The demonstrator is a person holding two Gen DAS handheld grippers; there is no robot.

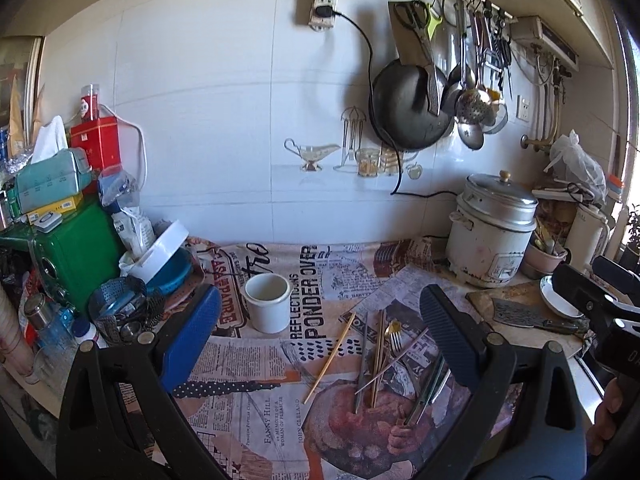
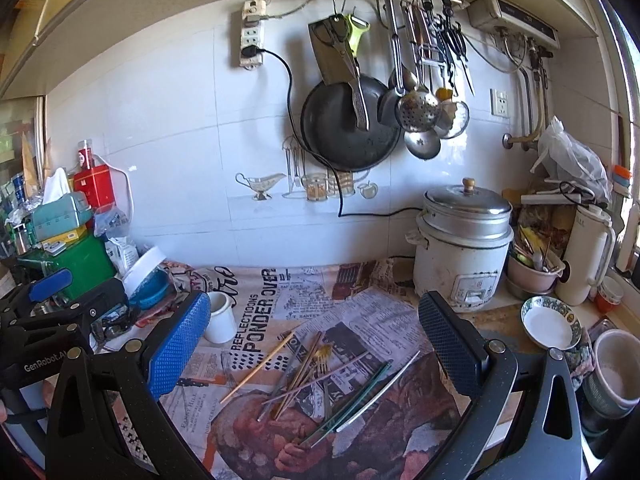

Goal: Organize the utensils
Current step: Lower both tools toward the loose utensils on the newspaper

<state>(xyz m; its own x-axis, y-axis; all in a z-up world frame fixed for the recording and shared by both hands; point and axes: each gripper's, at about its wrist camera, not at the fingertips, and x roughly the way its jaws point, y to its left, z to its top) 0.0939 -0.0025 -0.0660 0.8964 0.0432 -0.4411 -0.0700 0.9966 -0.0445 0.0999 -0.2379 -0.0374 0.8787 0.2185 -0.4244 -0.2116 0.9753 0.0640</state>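
Observation:
A loose pile of utensils lies on the newsprint-patterned cloth: chopsticks, a gold fork and thin metal sticks. One bamboo chopstick lies apart to the left. The pile also shows in the right wrist view. A white ceramic cup stands upright behind the pile; it also shows in the right wrist view. My left gripper is open and empty above the pile. My right gripper is open and empty, also above the pile.
A rice cooker stands at the back right, with a cleaver on a board and a white bowl beside it. Tins, a tissue box and jars crowd the left. Pans and ladles hang on the wall.

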